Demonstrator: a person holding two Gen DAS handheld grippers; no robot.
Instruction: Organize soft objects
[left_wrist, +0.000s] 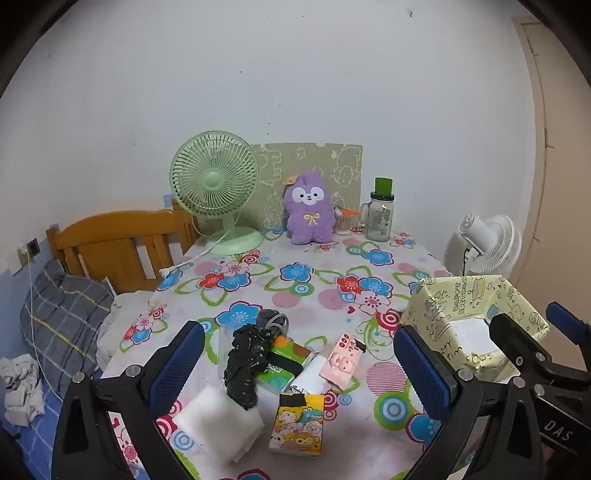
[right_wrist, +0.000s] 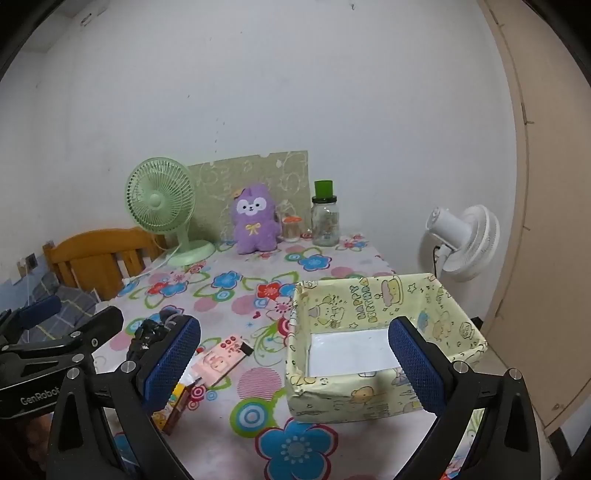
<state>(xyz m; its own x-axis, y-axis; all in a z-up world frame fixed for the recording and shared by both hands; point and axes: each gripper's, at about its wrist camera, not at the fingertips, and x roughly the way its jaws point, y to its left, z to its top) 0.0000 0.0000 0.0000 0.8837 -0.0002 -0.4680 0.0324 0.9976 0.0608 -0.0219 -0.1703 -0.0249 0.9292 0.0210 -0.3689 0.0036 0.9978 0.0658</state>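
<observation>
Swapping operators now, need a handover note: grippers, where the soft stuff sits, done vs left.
Left gripper: open, empty, over the pile.
Right gripper: open, empty, in front of the yellow box.
Pile on the table: black bag, white foam pad, tissue packs, pink case.
Done: nothing, box holds nothing.
Left: presumably move the soft items into the box.
</observation>
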